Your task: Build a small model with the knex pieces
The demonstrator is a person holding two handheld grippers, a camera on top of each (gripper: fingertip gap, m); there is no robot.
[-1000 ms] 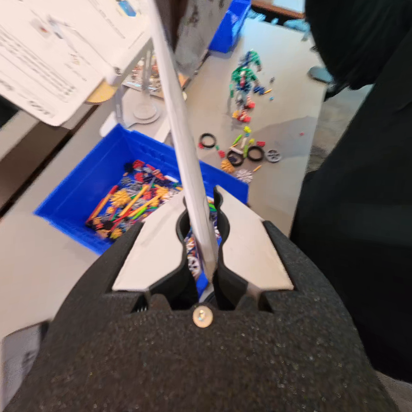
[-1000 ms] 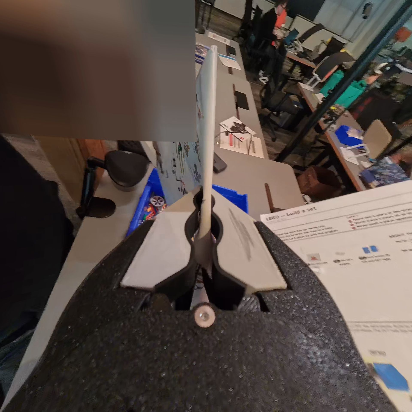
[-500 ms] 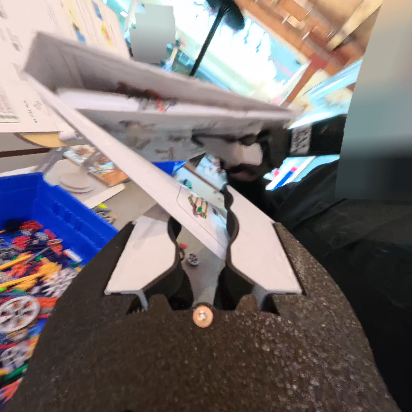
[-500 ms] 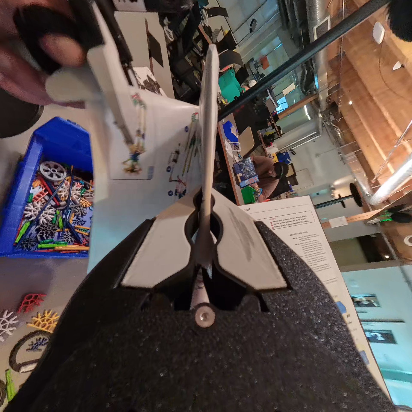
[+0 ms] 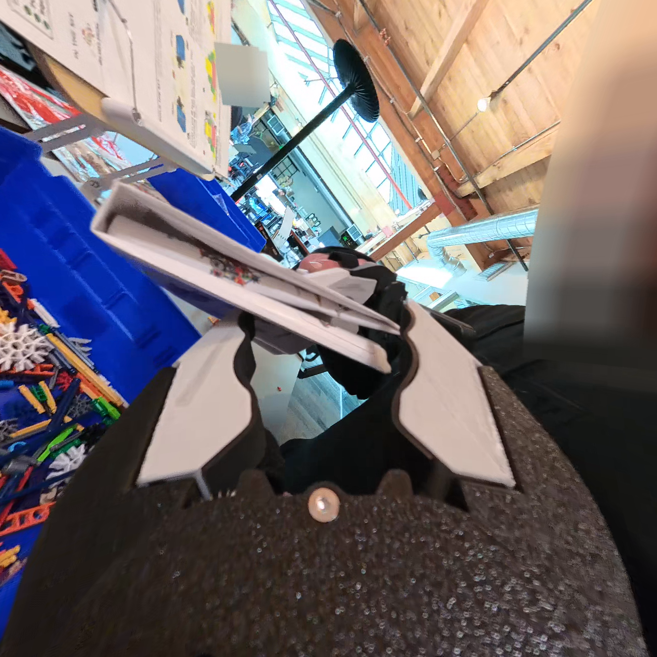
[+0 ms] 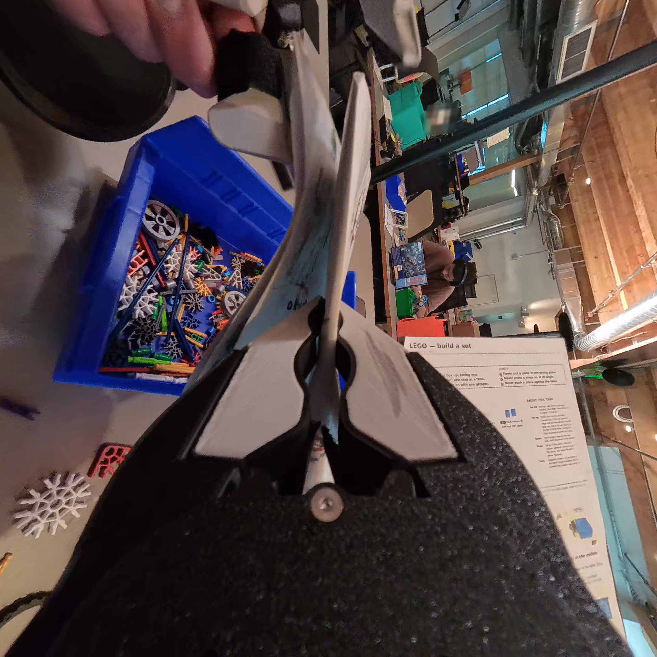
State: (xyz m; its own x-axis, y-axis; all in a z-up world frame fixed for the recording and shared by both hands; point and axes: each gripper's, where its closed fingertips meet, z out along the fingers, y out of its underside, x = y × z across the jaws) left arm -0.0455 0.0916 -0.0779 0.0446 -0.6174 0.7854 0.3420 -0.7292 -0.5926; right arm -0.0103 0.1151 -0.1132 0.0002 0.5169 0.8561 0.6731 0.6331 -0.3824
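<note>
My left gripper (image 5: 325, 337) has just let go, fingers spread; right gripper (image 6: 329, 320) stays clamped on the booklet (image 6: 346, 199) (edge-on), above the blue bin (image 6: 117, 227).

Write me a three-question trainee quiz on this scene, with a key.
1. True or false: the right gripper has its jaws shut on the white booklet.
2. What does the blue bin hold? A) toy rods and connectors B) screws C) folded cloths
3. Fill in: the jaws of the left gripper stand ____, with a corner of the booklet between them.

Key: 1 true; 2 A; 3 open.
</note>
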